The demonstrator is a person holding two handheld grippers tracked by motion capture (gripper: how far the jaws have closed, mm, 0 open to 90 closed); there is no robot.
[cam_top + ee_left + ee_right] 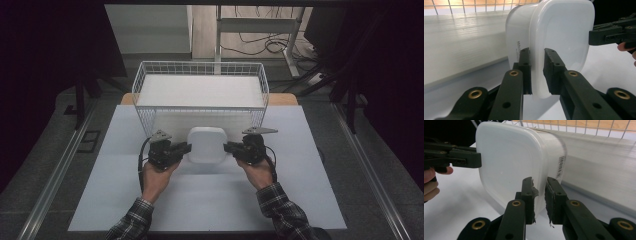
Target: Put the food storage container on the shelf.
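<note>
High view has the left gripper [186,147] and right gripper [229,147] each clamped on an opposite rim edge of the white container [207,144] between them, wire basket [145,80] just beyond, over the white table [210,200].

High view: above the person's side, facing forward and down on the tabletop [125,200] | claw views: very close, low, facing each other | shared — white container [207,144] and wire basket [200,67] behind it.
</note>
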